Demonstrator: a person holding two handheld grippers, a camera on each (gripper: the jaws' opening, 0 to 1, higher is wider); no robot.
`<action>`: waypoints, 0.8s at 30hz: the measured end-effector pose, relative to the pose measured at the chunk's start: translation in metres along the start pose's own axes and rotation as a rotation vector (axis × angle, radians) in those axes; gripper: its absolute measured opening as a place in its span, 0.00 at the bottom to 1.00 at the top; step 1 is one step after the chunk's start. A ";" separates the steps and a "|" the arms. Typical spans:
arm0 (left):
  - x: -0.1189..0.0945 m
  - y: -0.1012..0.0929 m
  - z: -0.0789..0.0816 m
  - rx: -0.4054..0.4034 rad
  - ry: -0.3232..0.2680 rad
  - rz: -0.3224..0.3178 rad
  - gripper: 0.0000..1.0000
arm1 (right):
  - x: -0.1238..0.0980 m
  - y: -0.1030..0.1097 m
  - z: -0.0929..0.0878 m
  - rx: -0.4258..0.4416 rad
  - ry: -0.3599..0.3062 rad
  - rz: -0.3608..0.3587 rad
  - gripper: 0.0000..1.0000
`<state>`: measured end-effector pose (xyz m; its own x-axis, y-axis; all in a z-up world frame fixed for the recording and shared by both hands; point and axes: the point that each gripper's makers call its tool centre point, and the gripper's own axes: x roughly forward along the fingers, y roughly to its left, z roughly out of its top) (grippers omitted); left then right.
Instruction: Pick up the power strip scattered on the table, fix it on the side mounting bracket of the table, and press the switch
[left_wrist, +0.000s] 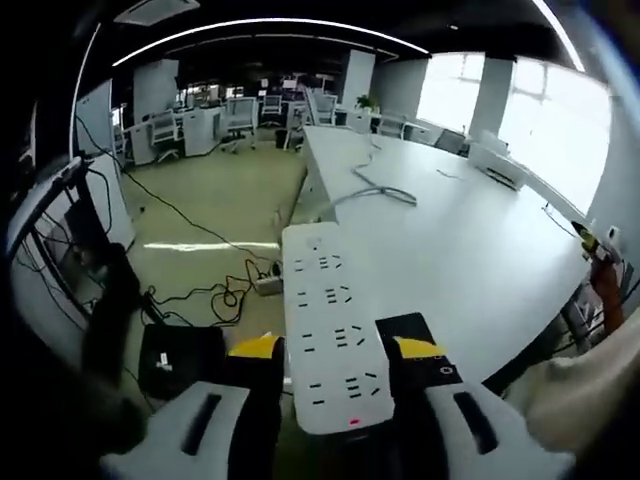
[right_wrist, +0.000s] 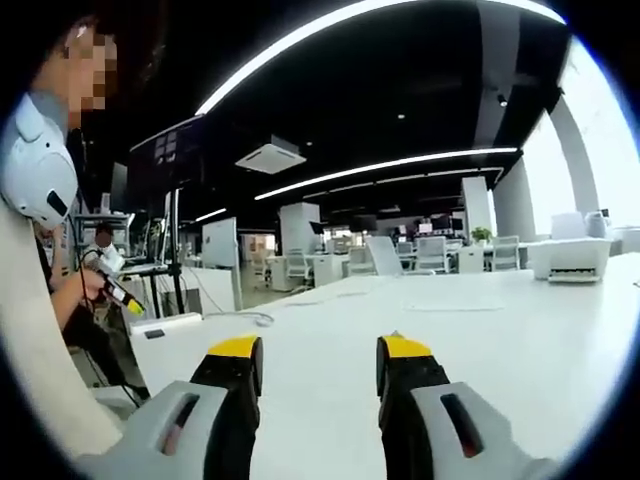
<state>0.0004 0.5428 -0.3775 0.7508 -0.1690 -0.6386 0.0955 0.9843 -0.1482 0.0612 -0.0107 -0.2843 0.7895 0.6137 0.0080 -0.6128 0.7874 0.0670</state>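
Power strip (left_wrist: 330, 330): white, long, held over the edge of the table (left_wrist: 470, 250), one end toward the camera, red dot lit at that end.
Left gripper (left_wrist: 335, 370): clenched on the power strip, yellow-tipped jaws pressing both long sides.
Cable (left_wrist: 375, 185): grey, lying loose farther along the table.
Right gripper (right_wrist: 318, 365): released, jaws apart, nothing between, low above the table.
Person (right_wrist: 50, 200): at left edge of right gripper view, holding a small tool.
Floor cables (left_wrist: 215, 295): tangled beside the table.
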 end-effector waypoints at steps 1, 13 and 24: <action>0.000 0.000 -0.001 -0.001 0.005 0.003 0.45 | 0.000 0.000 0.000 0.001 0.000 0.000 0.41; -0.001 -0.004 -0.021 0.008 0.109 0.021 0.43 | 0.001 -0.003 0.000 0.009 -0.001 0.000 0.39; 0.001 -0.005 -0.028 0.007 0.147 0.019 0.42 | -0.001 -0.006 -0.003 0.018 0.000 -0.007 0.39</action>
<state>-0.0177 0.5364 -0.3986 0.6486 -0.1553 -0.7451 0.0867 0.9877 -0.1303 0.0639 -0.0158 -0.2874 0.7938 0.6082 0.0076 -0.6065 0.7905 0.0845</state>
